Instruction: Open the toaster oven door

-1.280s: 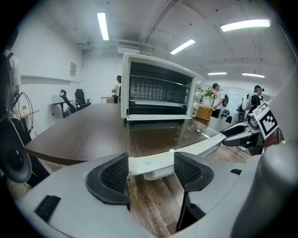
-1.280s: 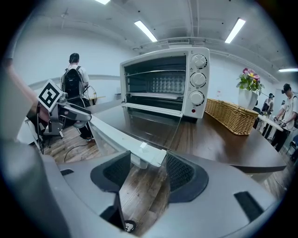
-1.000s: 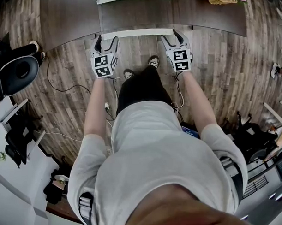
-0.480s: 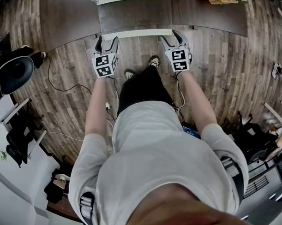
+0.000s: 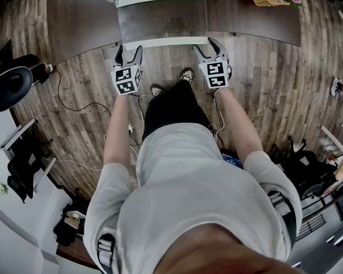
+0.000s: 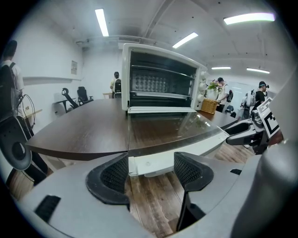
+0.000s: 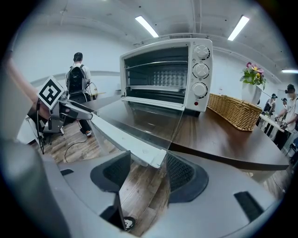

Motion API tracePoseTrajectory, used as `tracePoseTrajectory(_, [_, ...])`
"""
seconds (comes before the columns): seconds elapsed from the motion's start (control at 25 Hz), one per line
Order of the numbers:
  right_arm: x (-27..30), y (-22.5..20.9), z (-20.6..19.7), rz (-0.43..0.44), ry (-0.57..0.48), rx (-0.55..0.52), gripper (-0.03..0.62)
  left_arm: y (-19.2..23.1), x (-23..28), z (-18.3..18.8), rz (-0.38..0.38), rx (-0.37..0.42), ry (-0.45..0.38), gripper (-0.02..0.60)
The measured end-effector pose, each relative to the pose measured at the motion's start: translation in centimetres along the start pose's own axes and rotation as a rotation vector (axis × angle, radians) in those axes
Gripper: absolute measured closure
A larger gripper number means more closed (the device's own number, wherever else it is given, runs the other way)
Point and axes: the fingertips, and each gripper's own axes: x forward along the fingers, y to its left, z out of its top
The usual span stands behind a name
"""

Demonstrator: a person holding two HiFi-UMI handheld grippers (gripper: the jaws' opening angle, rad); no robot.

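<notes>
Looking between the jaws of your left gripper, you see them standing apart, with the white front rim of the door between them, not pinched. Your right gripper is the same at the other corner, jaws wide.

The door lies flat (already down) and sticks out past the table, in front of the toaster oven. It is mostly glass, so it is likely smooth, stiff and breakable. Hold the white rim, softly.
</notes>
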Motion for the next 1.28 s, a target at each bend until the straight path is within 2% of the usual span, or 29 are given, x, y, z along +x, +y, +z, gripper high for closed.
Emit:
tracePoseTrajectory(0.2, [-0.1,-0.3,-0.1,0.018,-0.009,-0.009,0.358,-0.1,0.1,0.0,0.015,-0.01,0.009,0.281])
tracePoseTrajectory(0.4, [-0.5,-0.2,-0.9,0.046,-0.006,0.014,0.359,-0.1,-0.6,-0.5,0.068,-0.049,0.024,0.281])
tracePoseTrajectory(0.52, [-1.7,0.3,-1.6,0.073,0.005,0.027,0.359,-1.1,-1.8,-0.9,0.074,-0.08,0.044,0.282])
tracePoseTrajectory(0.8, [-4.8,1.4,-1.3,0.128,-0.017,0.081,0.362,-4.7,-4.8,-0.9,0.054,-0.124,0.055,0.287])
tracePoseTrajectory(1.04, [-6.3,1.9,-0.5,0.135,-0.026,0.094,0.382,-6.5,-5.8,-1.2,0.018,-0.172,0.075,0.302])
tracePoseTrajectory(1.28, [-6.4,3.3,1.1,0.117,-0.038,0.109,0.396,-6.1,-5.8,-0.3,-0.023,-0.148,0.076,0.332])
